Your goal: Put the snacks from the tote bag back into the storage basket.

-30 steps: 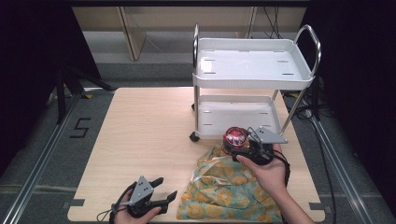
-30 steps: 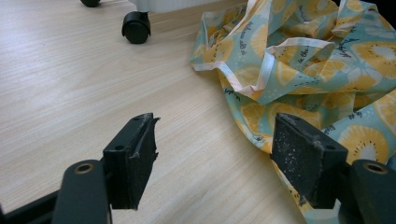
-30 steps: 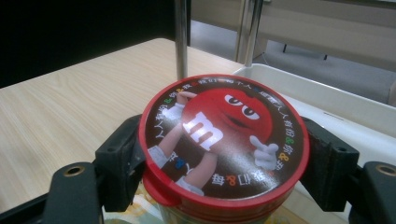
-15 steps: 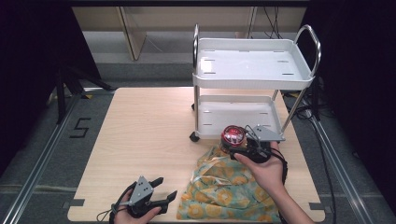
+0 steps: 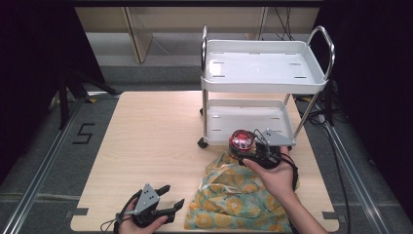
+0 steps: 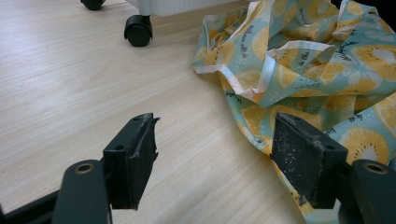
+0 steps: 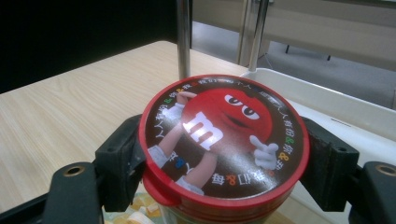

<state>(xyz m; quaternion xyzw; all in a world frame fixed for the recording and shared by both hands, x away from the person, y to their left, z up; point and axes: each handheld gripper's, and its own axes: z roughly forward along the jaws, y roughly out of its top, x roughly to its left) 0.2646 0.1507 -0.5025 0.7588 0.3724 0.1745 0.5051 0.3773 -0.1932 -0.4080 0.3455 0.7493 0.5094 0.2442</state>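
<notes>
Since a second ago the right gripper [image 5: 248, 148] has carried the red-lidded candy tub [image 5: 242, 140] a bit further from the cloth bag [image 5: 234, 195] toward the white cart [image 5: 263, 78], so it now hangs right at the front edge of the cart's lower shelf [image 5: 243, 119]. Jaws are clamped on both sides of the tub just under the lid [image 7: 224, 140], which faces up. Left gripper [image 5: 163, 202] hasn't budged: it sits on the table [image 5: 146, 131] well in front of the cart, just left of the bag, jaws wide apart with nothing between them.
</notes>
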